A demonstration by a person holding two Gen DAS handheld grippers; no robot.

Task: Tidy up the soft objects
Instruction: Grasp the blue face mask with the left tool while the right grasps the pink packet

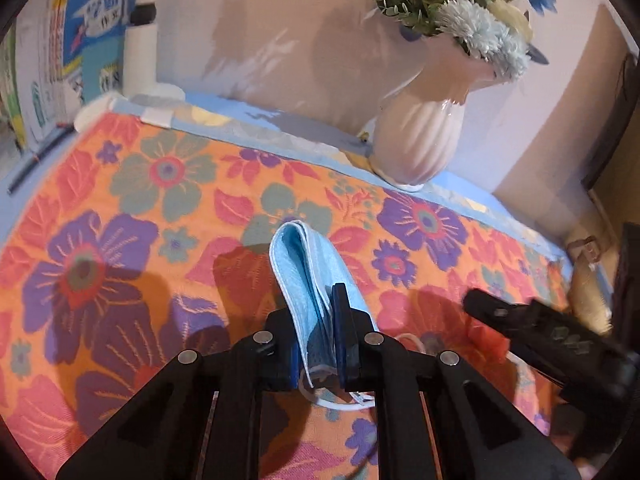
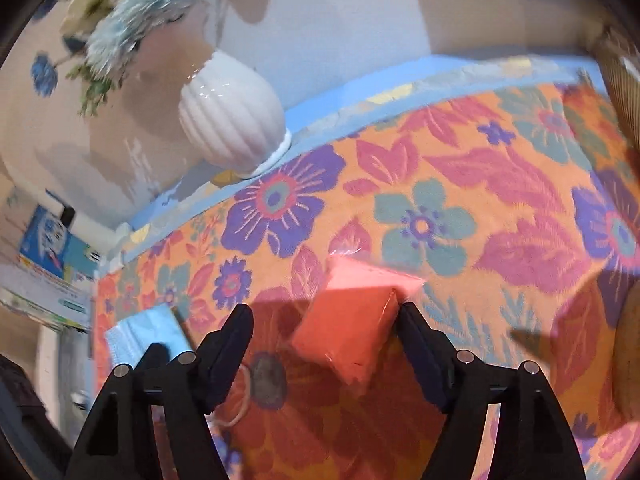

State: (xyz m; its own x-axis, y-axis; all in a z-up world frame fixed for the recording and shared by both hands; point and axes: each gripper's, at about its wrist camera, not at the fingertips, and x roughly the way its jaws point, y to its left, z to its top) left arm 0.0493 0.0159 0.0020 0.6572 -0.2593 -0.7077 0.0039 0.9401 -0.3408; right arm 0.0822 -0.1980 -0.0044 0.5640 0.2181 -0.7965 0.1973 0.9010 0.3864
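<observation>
A folded light-blue face mask (image 1: 302, 264) stands up from the flowered tablecloth (image 1: 120, 208), pinched between the fingers of my left gripper (image 1: 316, 312), which is shut on it. Its white ear loop (image 1: 348, 404) hangs below the jaws. In the right wrist view the same mask (image 2: 148, 326) shows at the lower left. My right gripper (image 2: 324, 312) is open astride an orange soft packet in clear plastic (image 2: 352, 332) lying on the cloth. The right fingertip (image 2: 406, 312) is at the packet's corner, and the left fingertip (image 2: 242, 316) stands apart from it. The right gripper's finger (image 1: 520, 320) also reaches in from the right.
A white ribbed vase (image 1: 420, 136) with blue and cream flowers stands at the table's back edge against the wall, also seen as the vase (image 2: 232, 120). Books and boxes (image 1: 96, 40) stand at the far left. A brown woven object (image 1: 588, 280) sits at the right edge.
</observation>
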